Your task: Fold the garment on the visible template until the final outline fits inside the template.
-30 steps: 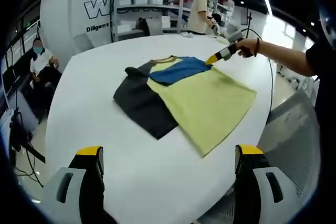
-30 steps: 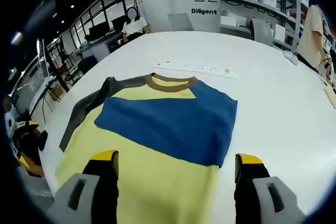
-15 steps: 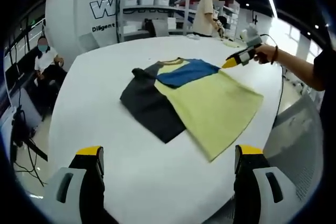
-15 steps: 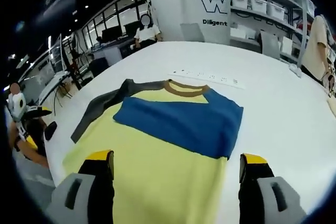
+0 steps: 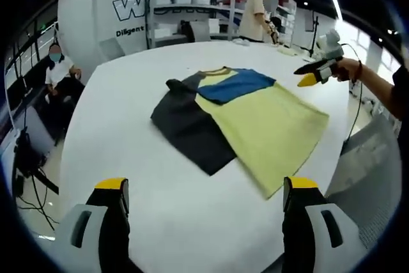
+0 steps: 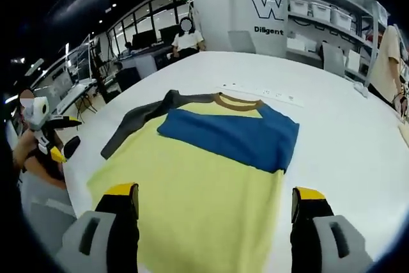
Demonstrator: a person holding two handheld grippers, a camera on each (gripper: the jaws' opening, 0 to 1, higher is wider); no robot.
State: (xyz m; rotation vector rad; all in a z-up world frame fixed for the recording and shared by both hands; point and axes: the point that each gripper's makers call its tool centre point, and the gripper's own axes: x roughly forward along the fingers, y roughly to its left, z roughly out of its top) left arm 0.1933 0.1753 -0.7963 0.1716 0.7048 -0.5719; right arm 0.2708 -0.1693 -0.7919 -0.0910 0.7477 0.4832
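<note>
- The big round white table (image 5: 128,177) carries the yellow, blue and dark grey long-sleeved shirt (image 5: 255,119), which lies flat near the middle of it; in the right gripper view the same shirt (image 6: 192,183) spreads just beyond our jaws, with the blue sleeve (image 6: 233,135) folded across the chest and the dark grey sleeve (image 6: 137,123) trailing off to one side
- What has just changed: both views now take in more of the table than a second ago, so we judge that we have drawn both grippers back from the cloth; the shirt itself lies as it did, the blue sleeve in the same fold
- For the task we read this as one sleeve fold done and let go, with the grey side and the long yellow body not yet folded, so the work looks roughly a third along
- A thin pale strip with small marks (image 6: 259,92) lies on the table just past the brown collar (image 6: 239,101); whether it belongs to the template we cannot tell
- Our right gripper (image 5: 308,79) hangs above the table edge beside the shirt, further off than before, its yellow tip apart from the cloth
- Our left gripper (image 6: 56,153) sits at the table's near rim, well apart from the shirt
- Both pairs of jaws stand wide apart and hold nothing
</note>
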